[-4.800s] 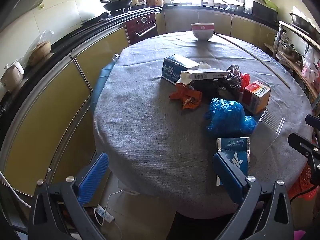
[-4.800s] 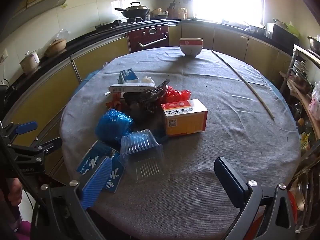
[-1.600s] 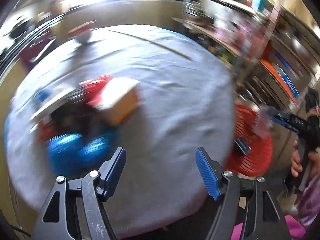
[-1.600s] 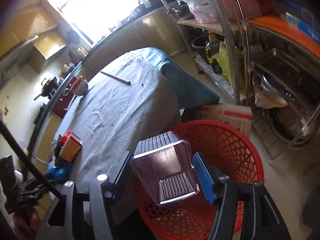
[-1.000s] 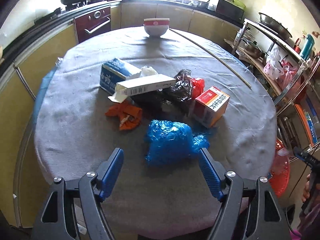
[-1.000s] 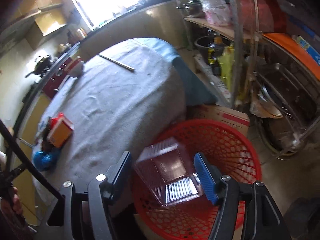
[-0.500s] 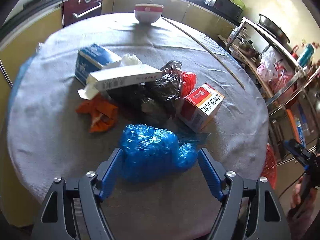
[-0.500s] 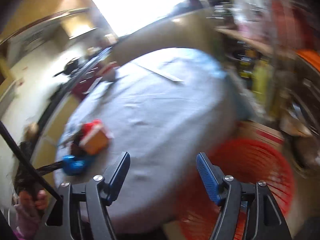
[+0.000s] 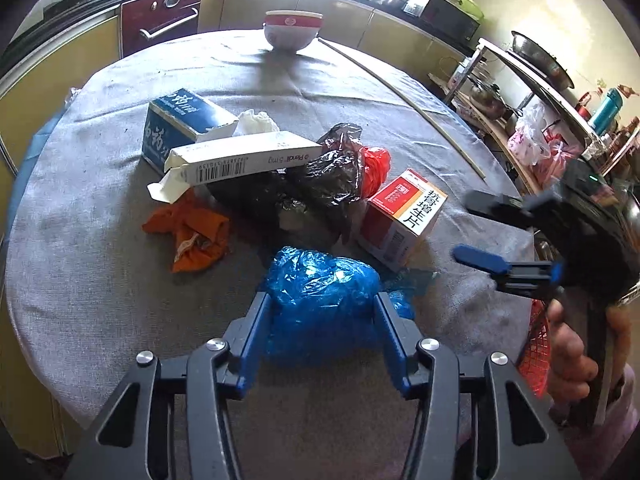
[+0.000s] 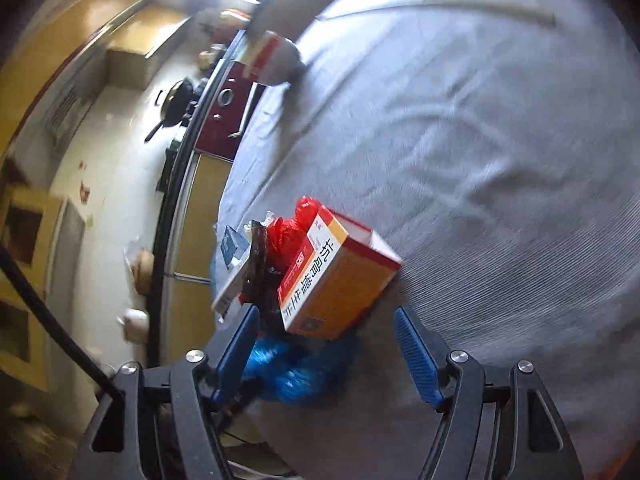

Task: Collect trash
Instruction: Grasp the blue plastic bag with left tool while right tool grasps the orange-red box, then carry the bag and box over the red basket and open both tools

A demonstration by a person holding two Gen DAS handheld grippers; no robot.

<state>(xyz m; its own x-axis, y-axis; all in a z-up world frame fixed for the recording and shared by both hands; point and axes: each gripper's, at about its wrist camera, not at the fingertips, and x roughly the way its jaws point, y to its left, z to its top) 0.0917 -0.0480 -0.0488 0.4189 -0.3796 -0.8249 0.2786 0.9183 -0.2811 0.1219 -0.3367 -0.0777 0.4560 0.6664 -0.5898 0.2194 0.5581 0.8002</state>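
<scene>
Because the crumpled blue plastic bag (image 9: 320,300) sits between the two blue pads of the left gripper (image 9: 320,312) at the near edge of the round table, that is the piece of trash now in hand; the jaws stand partly apart with the bag filling the gap, pads touching or nearly touching its sides, and I cannot tell whether they are pressing it yet. It looks light, soft and slippery, likely to squash and slide out of a shallow pinch, so the thick middle of the bundle seems the best place to grip, not the thin loose tail on its right.

The right gripper (image 10: 324,352) is wide apart and empty, pointing at the red-and-orange cardboard medicine box (image 10: 336,276), which looks stiff and light and should take a grip across its flat sides.

The grey cloth-covered table (image 9: 100,280) is slightly wrinkled and could drag with anything pulled across it. Other litter lies in a heap near the middle. Beyond the table's right edge, the red plastic mesh basket (image 9: 532,344) shows low down, partly hidden. Kitchen cabinets ring the room.
</scene>
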